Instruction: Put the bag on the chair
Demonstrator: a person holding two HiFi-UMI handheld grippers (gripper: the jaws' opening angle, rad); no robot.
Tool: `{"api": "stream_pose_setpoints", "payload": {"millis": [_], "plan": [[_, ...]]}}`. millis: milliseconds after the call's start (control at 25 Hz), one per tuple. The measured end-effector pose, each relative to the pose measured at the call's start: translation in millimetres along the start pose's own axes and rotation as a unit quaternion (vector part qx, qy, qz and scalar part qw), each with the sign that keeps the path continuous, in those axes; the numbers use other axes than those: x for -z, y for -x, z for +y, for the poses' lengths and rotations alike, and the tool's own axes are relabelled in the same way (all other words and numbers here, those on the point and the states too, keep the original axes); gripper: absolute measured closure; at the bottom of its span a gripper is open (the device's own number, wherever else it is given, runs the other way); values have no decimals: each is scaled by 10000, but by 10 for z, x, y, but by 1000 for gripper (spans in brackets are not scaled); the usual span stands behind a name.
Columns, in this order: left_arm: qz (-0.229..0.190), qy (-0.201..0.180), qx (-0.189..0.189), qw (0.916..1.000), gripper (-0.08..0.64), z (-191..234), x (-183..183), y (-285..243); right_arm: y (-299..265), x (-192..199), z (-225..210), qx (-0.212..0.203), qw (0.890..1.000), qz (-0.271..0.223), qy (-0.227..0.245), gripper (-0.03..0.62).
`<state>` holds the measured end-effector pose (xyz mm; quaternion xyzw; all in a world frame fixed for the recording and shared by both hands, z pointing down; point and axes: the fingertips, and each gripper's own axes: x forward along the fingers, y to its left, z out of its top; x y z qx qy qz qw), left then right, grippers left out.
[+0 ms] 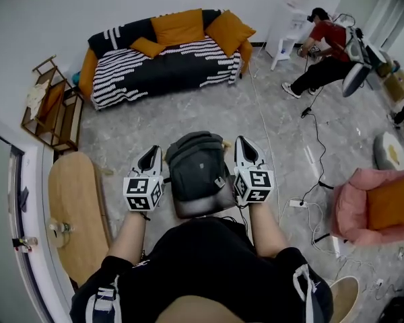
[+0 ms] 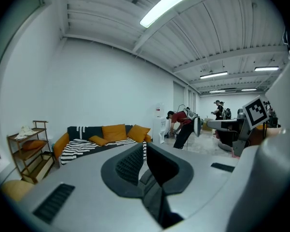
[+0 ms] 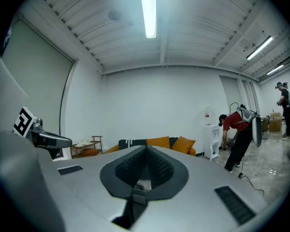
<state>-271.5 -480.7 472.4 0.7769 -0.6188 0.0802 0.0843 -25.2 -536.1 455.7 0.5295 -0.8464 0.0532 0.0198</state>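
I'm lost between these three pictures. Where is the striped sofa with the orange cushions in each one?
Head view: the sofa is at the top, left of centre.
Left gripper view: the sofa is low on the left, far across the room.
Right gripper view: the sofa is low in the middle, partly hidden.
Shared landmark: the person in the red shirt, bending over to the sofa's right in all three.

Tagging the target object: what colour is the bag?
Dark grey backpack; shows best in the head view.
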Motion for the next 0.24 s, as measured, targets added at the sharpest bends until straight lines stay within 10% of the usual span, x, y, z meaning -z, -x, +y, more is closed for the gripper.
{"api": "stream_pose_setpoints", "payload": {"millis": [240], "plan": [[25,-59,-1,10000,522,-8,56,32,60,88,86,-20,9999,59,150,578]]}}
